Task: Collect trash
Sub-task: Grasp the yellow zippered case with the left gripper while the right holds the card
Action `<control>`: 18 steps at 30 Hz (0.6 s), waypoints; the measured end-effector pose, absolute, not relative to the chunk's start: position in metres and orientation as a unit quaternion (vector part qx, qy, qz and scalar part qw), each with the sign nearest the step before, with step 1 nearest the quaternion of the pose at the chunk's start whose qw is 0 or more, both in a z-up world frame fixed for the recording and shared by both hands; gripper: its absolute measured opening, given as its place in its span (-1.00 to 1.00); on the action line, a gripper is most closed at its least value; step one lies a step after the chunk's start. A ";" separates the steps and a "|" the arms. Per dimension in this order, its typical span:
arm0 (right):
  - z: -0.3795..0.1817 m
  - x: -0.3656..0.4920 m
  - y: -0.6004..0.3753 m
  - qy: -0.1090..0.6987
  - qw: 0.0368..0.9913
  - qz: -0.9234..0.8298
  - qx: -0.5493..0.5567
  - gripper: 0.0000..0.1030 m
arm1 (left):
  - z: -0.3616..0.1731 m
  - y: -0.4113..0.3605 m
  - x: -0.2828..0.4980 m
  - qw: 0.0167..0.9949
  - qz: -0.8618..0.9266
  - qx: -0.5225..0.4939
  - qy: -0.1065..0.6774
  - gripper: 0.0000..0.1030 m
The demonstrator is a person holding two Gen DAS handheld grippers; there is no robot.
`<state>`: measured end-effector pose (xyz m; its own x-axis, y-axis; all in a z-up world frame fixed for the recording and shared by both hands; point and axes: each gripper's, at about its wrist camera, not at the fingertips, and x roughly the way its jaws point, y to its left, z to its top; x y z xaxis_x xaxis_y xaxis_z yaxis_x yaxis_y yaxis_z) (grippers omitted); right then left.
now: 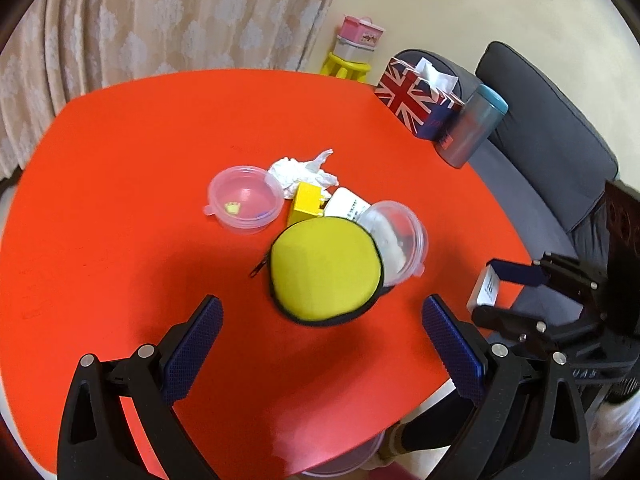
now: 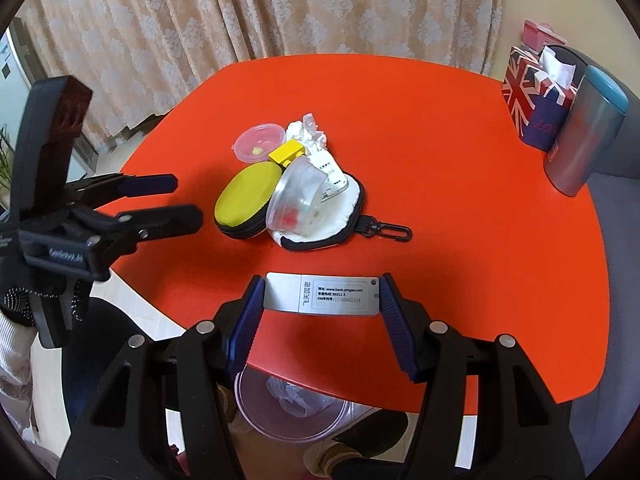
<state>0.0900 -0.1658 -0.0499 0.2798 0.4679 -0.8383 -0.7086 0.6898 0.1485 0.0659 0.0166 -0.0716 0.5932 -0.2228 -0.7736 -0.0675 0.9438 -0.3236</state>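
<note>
Trash lies clustered mid-table: a crumpled tissue (image 1: 298, 172) touches a yellow block (image 1: 306, 204), beside a clear tub (image 1: 242, 198) and a yellow zip pouch (image 1: 326, 270) on the red table (image 1: 120, 220). Left wrist view: the left gripper (image 1: 320, 326) hangs released, jaws spread, above the pouch, apparently lining up a pick.

Right wrist view: the right gripper (image 2: 322, 294) clamps a white labelled card (image 2: 322, 294) by its short ends, above the table's near edge and a clear bin (image 2: 292, 412) below, likely for dropping.

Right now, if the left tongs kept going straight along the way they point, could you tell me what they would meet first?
Most likely the yellow zip pouch: it lies just ahead of the open left tongs, centred between the two tips, on the red table. Depth is hard to judge, so they might touch bare tabletop just short of it.
</note>
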 end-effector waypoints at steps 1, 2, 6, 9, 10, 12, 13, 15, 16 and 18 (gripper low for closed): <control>-0.050 0.091 -0.167 0.470 0.790 0.372 -0.127 0.12 | -0.072 0.017 0.069 0.876 -0.045 -0.165 0.450 0.86; -0.050 0.091 -0.167 0.470 0.790 0.372 -0.126 0.12 | -0.074 0.017 0.074 0.873 -0.047 -0.171 0.453 0.86; -0.052 0.093 -0.170 0.471 0.791 0.371 -0.122 0.12 | -0.080 0.019 0.086 0.865 -0.049 -0.186 0.464 0.86; -0.054 0.094 -0.170 0.473 0.790 0.370 -0.121 0.12 | -0.085 0.019 0.094 0.859 -0.049 -0.197 0.471 0.86; -0.054 0.095 -0.170 0.473 0.790 0.370 -0.120 0.12 | -0.087 0.019 0.096 0.857 -0.049 -0.200 0.473 0.86; -0.055 0.096 -0.171 0.474 0.790 0.370 -0.119 0.12 | -0.092 0.019 0.101 0.853 -0.047 -0.204 0.478 0.86; -0.055 0.096 -0.171 0.474 0.791 0.369 -0.118 0.12 | -0.095 0.019 0.103 0.851 -0.047 -0.208 0.480 0.86; -0.056 0.098 -0.171 0.474 0.790 0.369 -0.117 0.12 | -0.098 0.018 0.106 0.849 -0.046 -0.210 0.483 0.86; -0.056 0.098 -0.172 0.474 0.790 0.370 -0.117 0.12 | -0.100 0.018 0.107 0.849 -0.045 -0.211 0.483 0.86; -0.057 0.099 -0.172 0.475 0.790 0.370 -0.116 0.12 | -0.102 0.018 0.109 0.847 -0.044 -0.217 0.483 0.86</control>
<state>0.0987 -0.1719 -0.0570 0.2744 0.4741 -0.8366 -0.6948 0.6993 0.1684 0.1093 0.0181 -0.1023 0.5287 -0.2850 -0.7995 -0.1343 0.9020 -0.4103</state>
